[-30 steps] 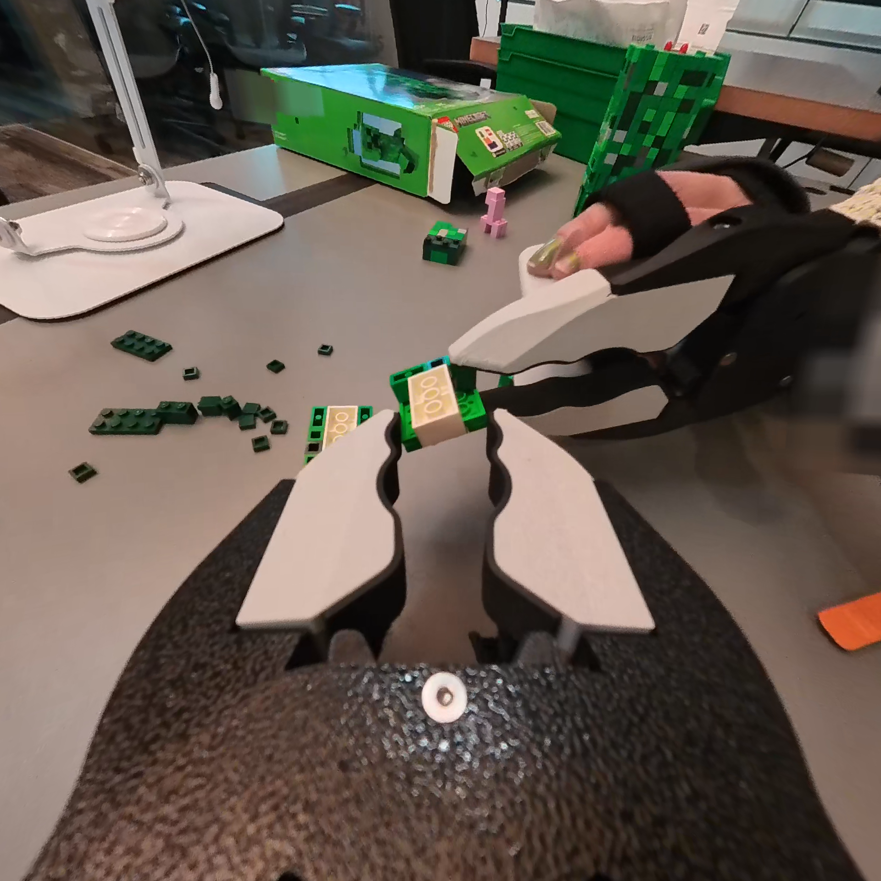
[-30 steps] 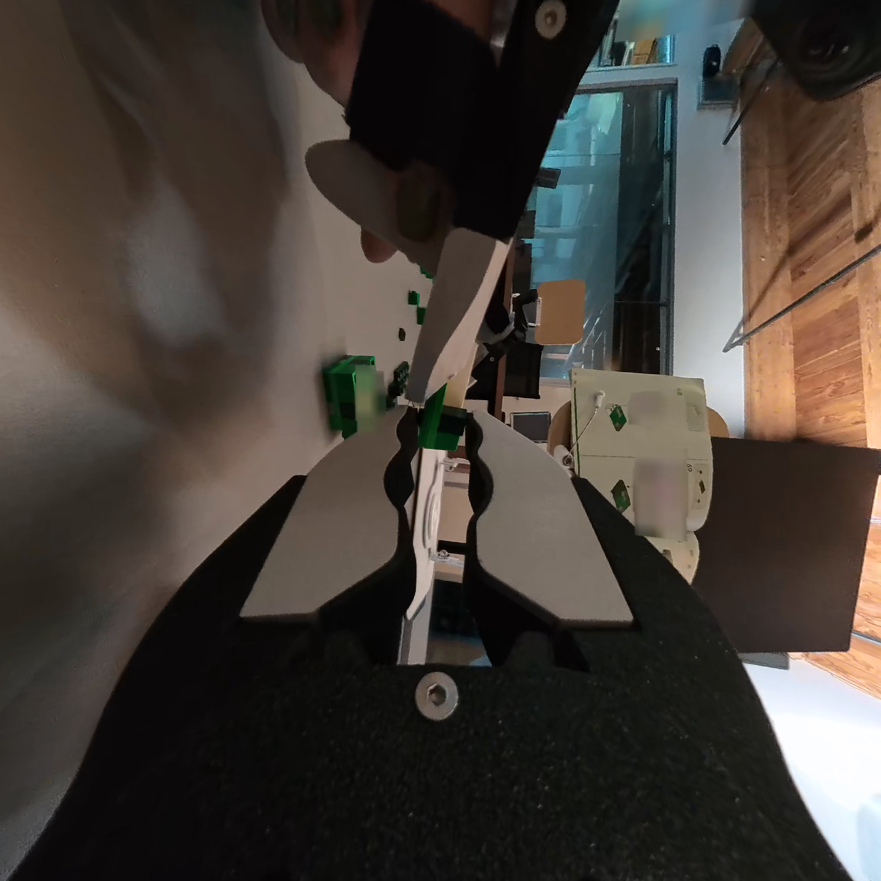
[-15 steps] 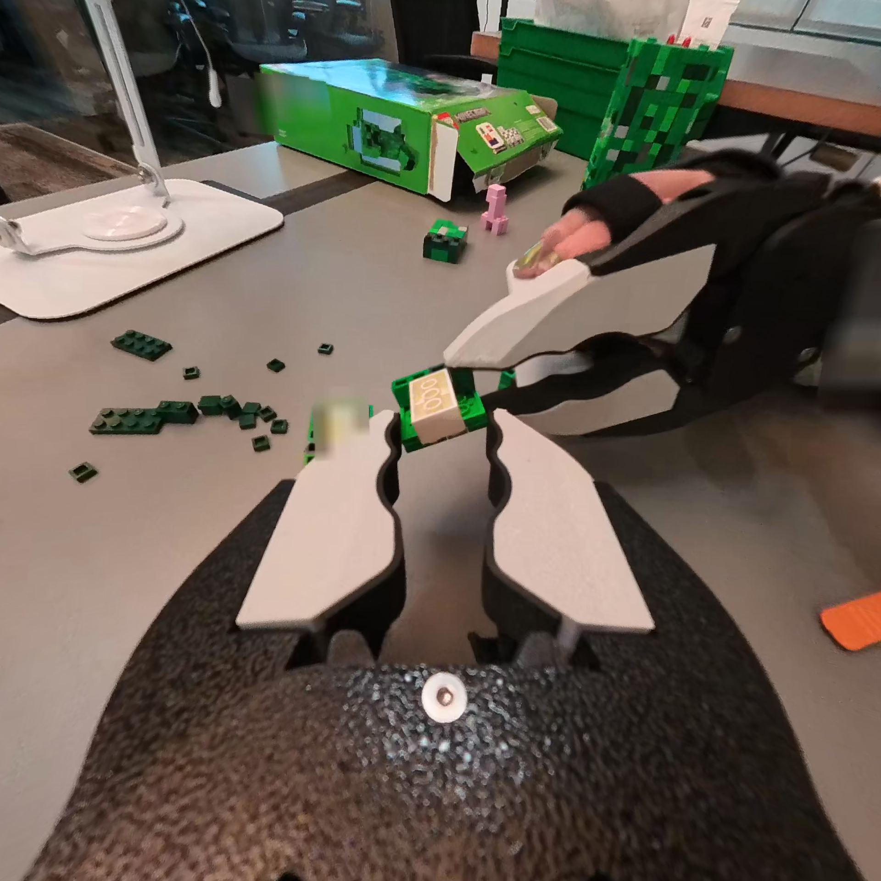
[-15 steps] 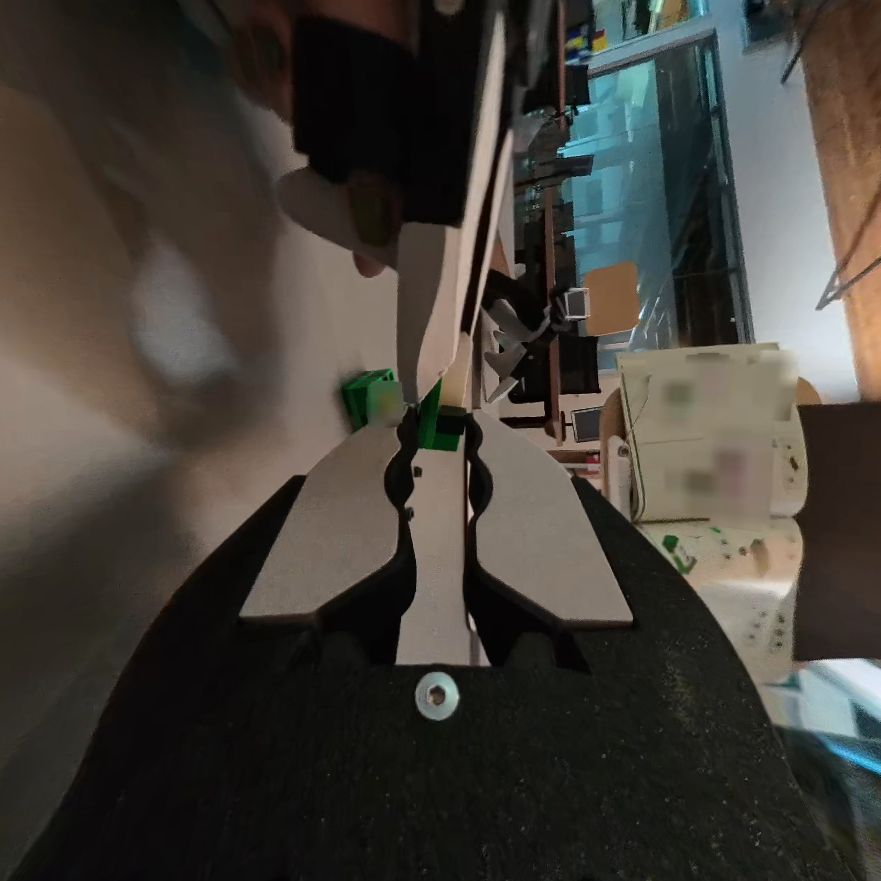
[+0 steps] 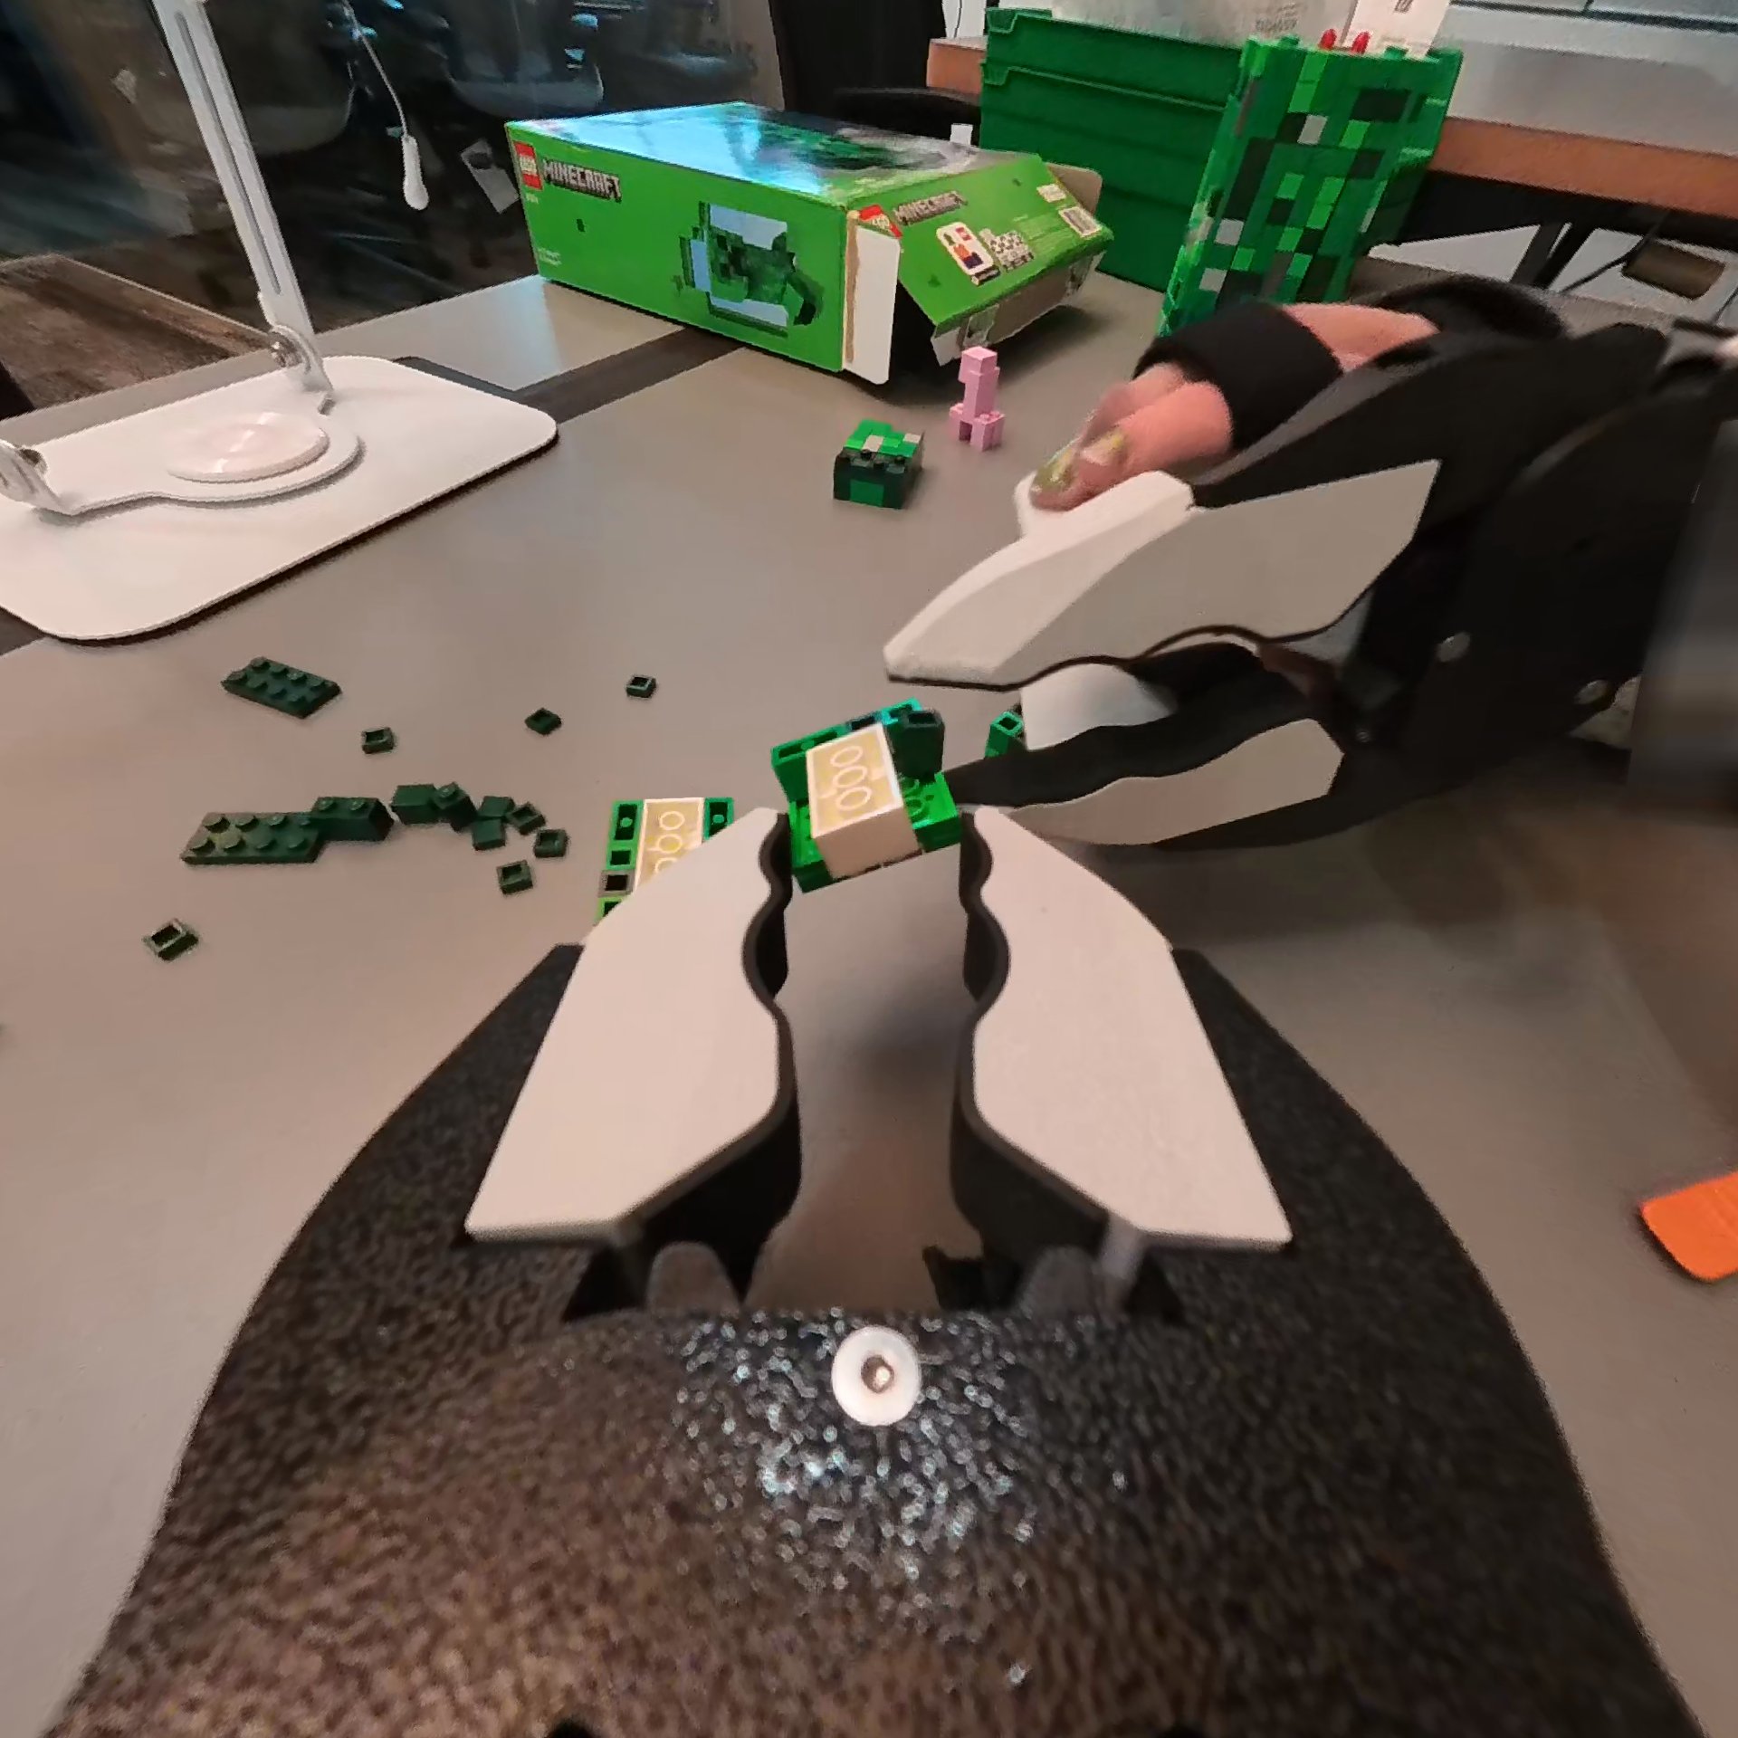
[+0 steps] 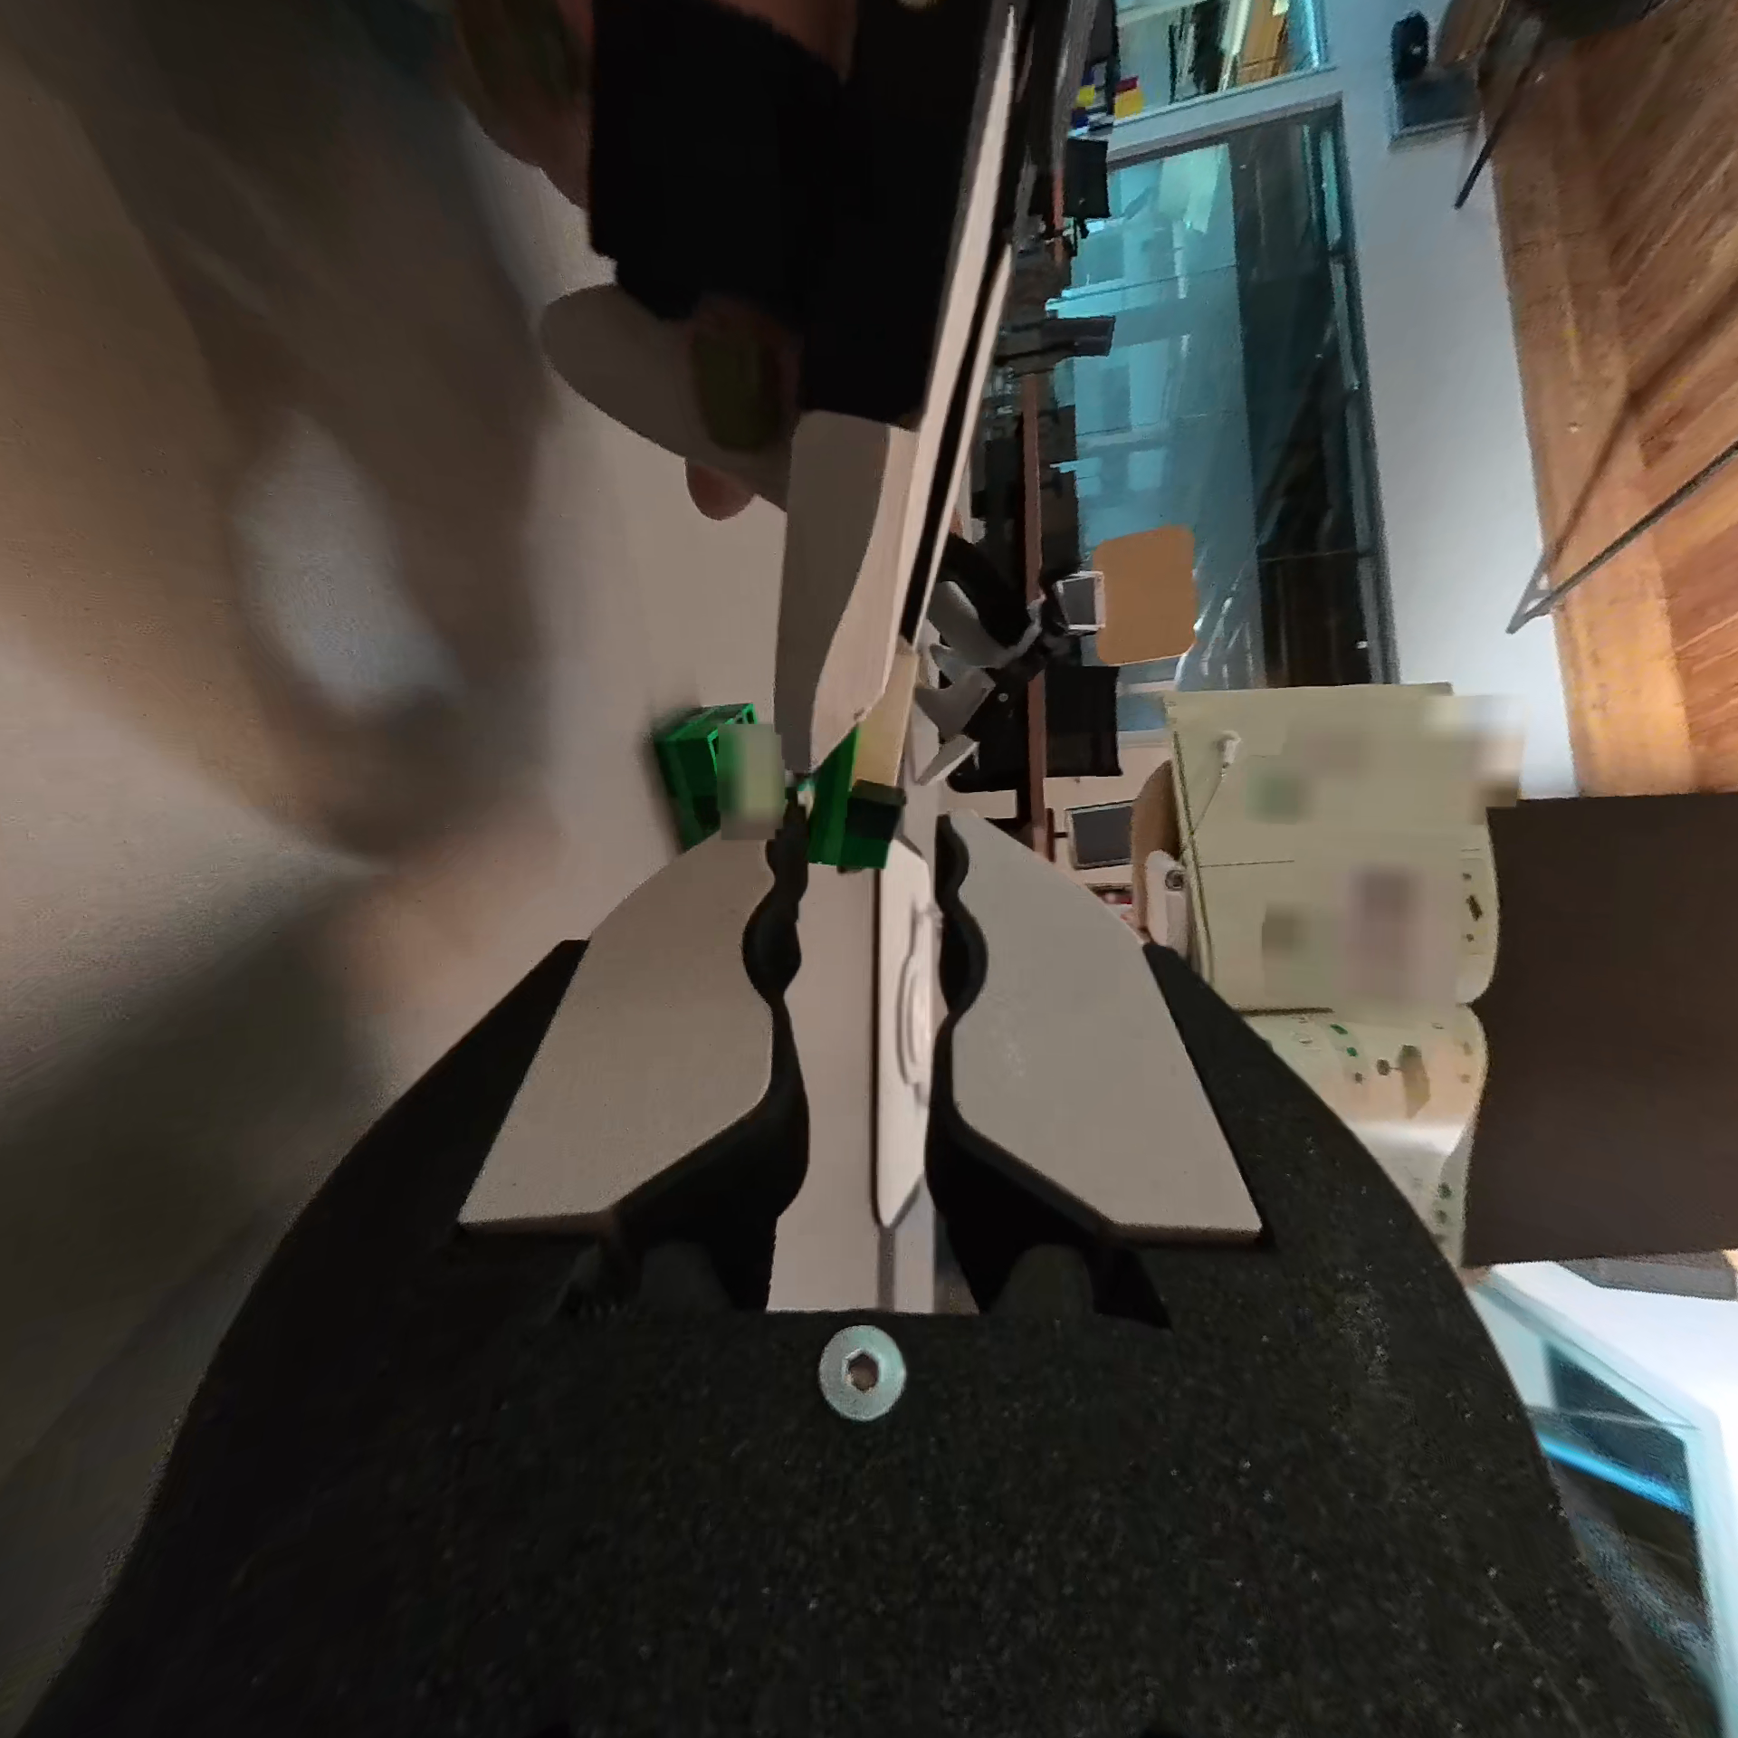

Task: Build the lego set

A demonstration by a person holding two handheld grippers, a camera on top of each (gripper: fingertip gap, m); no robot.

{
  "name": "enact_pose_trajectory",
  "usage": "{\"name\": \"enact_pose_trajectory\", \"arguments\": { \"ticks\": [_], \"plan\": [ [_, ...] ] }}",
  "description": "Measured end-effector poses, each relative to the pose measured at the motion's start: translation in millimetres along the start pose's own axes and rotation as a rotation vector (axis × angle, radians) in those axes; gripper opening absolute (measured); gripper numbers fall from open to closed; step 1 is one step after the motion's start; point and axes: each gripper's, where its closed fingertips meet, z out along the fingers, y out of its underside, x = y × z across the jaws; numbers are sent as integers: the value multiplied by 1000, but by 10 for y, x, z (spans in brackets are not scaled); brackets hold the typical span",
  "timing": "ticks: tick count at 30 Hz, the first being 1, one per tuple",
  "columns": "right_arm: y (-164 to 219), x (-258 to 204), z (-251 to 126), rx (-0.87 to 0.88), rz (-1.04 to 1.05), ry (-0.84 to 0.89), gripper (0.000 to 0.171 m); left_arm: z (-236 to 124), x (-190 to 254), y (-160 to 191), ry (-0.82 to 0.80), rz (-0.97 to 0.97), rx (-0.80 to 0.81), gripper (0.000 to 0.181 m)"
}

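Two grey-padded fingers of the left gripper (image 5: 875, 837) clamp a small green brick assembly with a cream top plate (image 5: 861, 809), holding it just above the grey tabletop (image 5: 658, 564). In the left wrist view the cream plate's long axis runs from near-right to far-left, tilted, with its far end raised and a dark green block standing at that far end. The right gripper (image 5: 926, 724) comes in from the right, fingers spread apart, the upper one above the assembly and the lower one touching its right side. A second green and cream brick piece (image 5: 663, 832) lies flat just left of the left fingers. Scattered dark green plates and small bricks (image 5: 376, 818) lie farther left, a white lamp base (image 5: 235, 470) beyond them. A green cardboard set box (image 5: 771, 226), a small pink figure (image 5: 978, 400), a small green block model (image 5: 879, 466) and a tall green pixel-patterned tower (image 5: 1307, 160) sit at the far side.

The right wrist view is rolled sideways, the tabletop (image 6: 282, 940) a blurred wall on the left. Its own fingers (image 6: 865, 837) stand apart, the green assembly (image 6: 842, 809) at their tips, held by the other gripper (image 6: 846, 658) from above. Glass partitions and wooden flooring fill the room behind.
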Motion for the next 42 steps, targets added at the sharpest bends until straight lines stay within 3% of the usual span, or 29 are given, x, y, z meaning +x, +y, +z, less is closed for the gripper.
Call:
{"name": "enact_pose_trajectory", "arguments": {
  "ticks": [12,20,27,30,35,38,42],
  "plan": [
    [-10,-34,24,0,-129,29,20,0,6,5,1,6,-3,34],
    [-11,-33,27,15,-101,-25,19,0,2,8,0,3,-6,34],
    [-9,-42,33,52,69,-164,18,-9,6,-22,10,2,17,34],
    [3,-64,27,92,231,-254,18,-69,-23,-105,-61,176,84,46],
    [-79,-132,-76,192,424,-431,18,-62,108,-60,-108,543,46,44],
    [-97,-174,-119,208,435,-485,18,-32,150,-35,-110,601,35,25],
    [-116,-218,-166,229,434,-537,18,-29,212,3,-47,600,18,21]
  ]
}}
